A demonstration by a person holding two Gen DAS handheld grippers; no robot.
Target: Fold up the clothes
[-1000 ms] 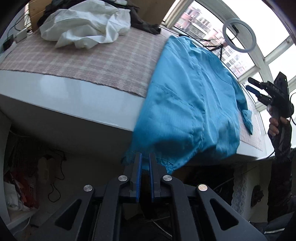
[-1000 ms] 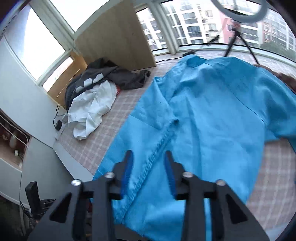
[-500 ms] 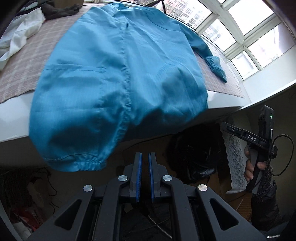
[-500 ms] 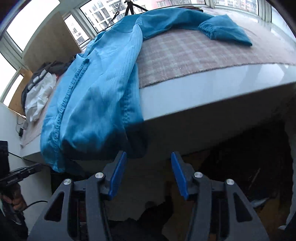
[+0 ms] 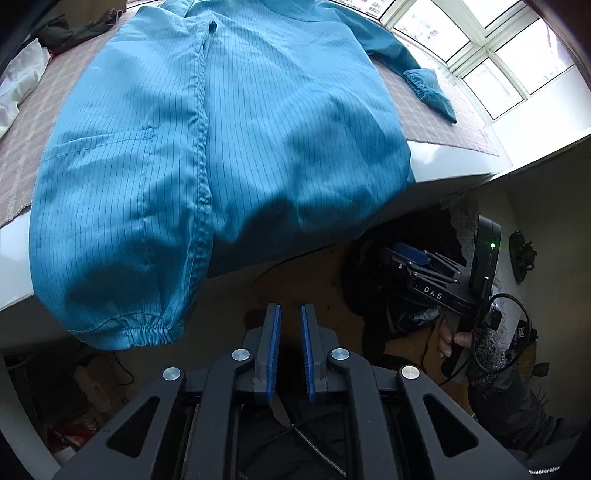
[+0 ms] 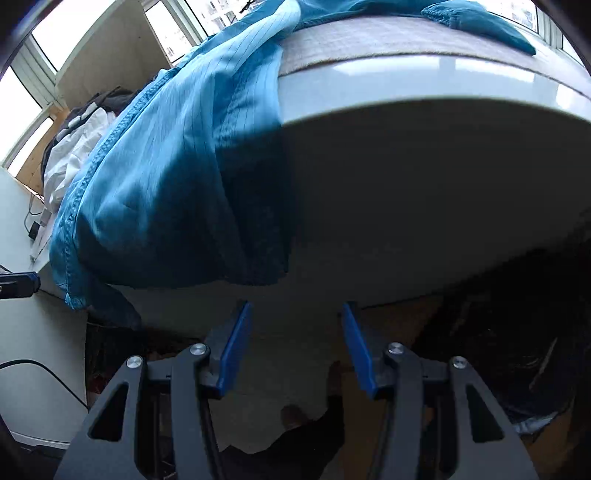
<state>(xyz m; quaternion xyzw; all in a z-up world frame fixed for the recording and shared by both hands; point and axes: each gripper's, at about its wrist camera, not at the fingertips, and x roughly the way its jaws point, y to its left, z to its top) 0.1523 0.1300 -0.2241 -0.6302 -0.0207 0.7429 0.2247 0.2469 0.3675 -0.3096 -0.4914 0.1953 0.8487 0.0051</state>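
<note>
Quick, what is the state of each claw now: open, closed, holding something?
Left claw: jaws have just been opening, a narrow gap, nothing between them.
Right claw: open wide, empty, below the blue garment.

A blue pinstriped jacket (image 5: 229, 122) lies spread front-up, its gathered hem hanging over the near edge.

One blue jacket (image 5: 229, 122), one white garment (image 5: 18, 81), one dark garment (image 5: 70, 29), two grippers.
</note>
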